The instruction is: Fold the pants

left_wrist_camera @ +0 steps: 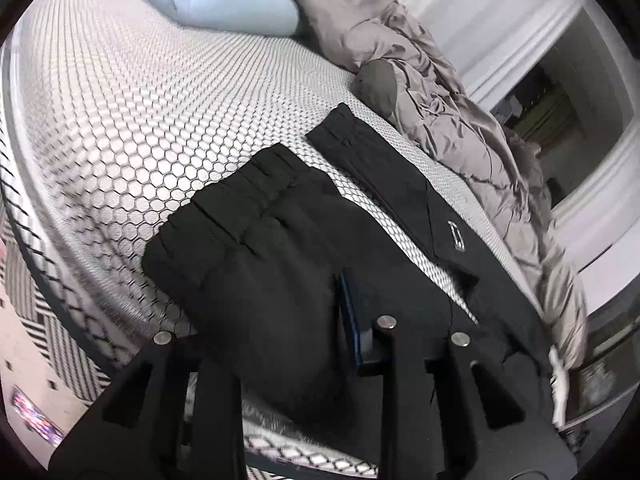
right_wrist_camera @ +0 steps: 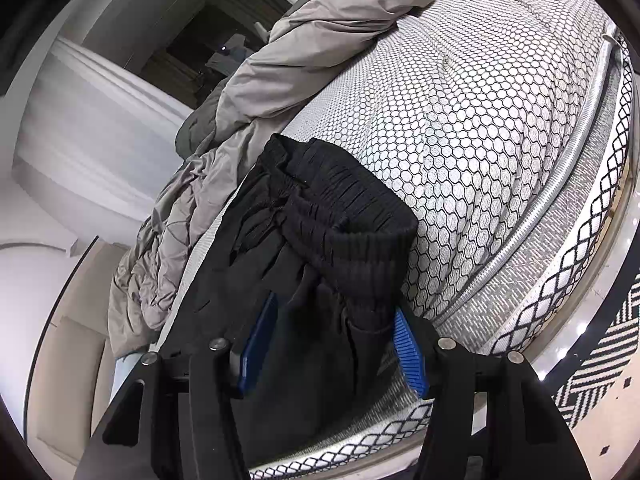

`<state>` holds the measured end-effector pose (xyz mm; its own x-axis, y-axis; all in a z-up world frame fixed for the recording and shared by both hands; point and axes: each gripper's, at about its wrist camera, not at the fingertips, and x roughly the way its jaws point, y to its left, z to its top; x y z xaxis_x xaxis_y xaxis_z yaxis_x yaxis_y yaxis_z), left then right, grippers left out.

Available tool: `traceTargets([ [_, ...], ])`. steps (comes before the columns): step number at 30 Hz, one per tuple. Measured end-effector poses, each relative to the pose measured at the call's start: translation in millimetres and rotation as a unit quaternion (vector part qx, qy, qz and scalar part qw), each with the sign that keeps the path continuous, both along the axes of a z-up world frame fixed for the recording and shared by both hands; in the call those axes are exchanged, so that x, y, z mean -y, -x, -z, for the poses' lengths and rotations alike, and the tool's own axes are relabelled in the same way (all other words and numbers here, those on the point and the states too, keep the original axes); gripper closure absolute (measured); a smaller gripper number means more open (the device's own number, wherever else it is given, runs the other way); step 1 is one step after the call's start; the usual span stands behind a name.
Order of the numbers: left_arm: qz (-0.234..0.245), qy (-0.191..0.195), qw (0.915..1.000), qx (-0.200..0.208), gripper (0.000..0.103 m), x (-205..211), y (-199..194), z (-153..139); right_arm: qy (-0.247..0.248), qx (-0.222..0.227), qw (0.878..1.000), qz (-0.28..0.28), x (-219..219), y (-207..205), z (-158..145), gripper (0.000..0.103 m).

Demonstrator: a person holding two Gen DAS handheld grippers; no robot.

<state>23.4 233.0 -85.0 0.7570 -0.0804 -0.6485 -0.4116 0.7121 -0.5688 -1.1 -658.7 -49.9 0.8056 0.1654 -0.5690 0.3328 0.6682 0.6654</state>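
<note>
In the left wrist view the black elastic-waisted fabric pants (left_wrist_camera: 256, 248) lie on the honeycomb-patterned white mattress (left_wrist_camera: 140, 120), part doubled over; whether the left gripper (left_wrist_camera: 304, 320) pinches them I cannot tell. In the right wrist view the right gripper (right_wrist_camera: 332, 344) stands parted around bunched cloth, pads clear, so folding looks unfinished.

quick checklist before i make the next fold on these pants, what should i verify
1. Right gripper grip: jaws stand apart, black pants loose between the pads. Not ok.
2. Left gripper grip: one blue pad shows, the other is hidden under fabric. Cannot tell.
3. Waistband flat: bunched and rumpled. Not ok.
4. Legs laid together: in the left wrist view a strip of mattress shows between the two black parts. Not ok.
5. Grey duvet clear of the pants: it lies beside them, with mattress showing between at the far end. Ok.
</note>
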Motion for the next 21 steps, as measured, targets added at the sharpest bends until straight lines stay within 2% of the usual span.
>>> traceTargets([
  [1, -0.004, 0.008, 1.0000, -0.003, 0.092, -3.2, -2.3, 2.5, 0.001, -0.009, 1.000, 0.001, -1.2, -5.2, 1.4, 0.052],
  [2, -0.006, 0.008, 0.9999, -0.003, 0.099, -5.1, -3.0, 2.0, 0.008, -0.027, 1.000, 0.000, -1.8, -11.1, 4.4, 0.069],
  [3, -0.006, 0.003, 1.0000, -0.002, 0.100, -4.9, -2.1, 0.6, 0.015, -0.038, 0.999, -0.003, -3.3, -13.6, 6.1, 0.086],
  [4, -0.004, -0.008, 1.0000, 0.000, 0.101, -2.3, 0.0, -3.3, 0.018, -0.031, 0.999, -0.005, -3.7, -12.0, 5.3, 0.090],
  [5, 0.001, -0.027, 0.9996, 0.004, 0.102, 2.0, 3.1, -8.5, 0.023, -0.017, 1.000, -0.001, -2.3, -5.5, 0.9, 0.091],
  [7, 0.007, -0.041, 0.9991, 0.008, 0.102, 6.2, 6.7, -14.3, 0.015, 0.005, 1.000, 0.012, 3.1, 6.2, -3.9, 0.093],
  [9, 0.011, -0.045, 0.9989, 0.011, 0.102, 7.6, 10.4, -19.2, 0.000, 0.020, 1.000, 0.022, 8.1, 14.5, -8.3, 0.093],
  [15, 0.011, -0.042, 0.9984, 0.035, 0.103, 1.2, 9.3, -46.7, 0.013, 0.057, 0.998, 0.022, 0.1, 25.5, -37.4, 0.093],
  [18, 0.010, -0.036, 0.9983, 0.046, 0.103, -6.0, -3.6, -62.9, 0.020, 0.081, 0.996, 0.031, -2.0, 20.9, -62.7, 0.093],
  [21, 0.015, -0.028, 0.9983, 0.049, 0.103, -13.8, -36.4, -81.2, 0.025, 0.095, 0.994, 0.042, -3.1, 1.0, -89.9, 0.093],
])
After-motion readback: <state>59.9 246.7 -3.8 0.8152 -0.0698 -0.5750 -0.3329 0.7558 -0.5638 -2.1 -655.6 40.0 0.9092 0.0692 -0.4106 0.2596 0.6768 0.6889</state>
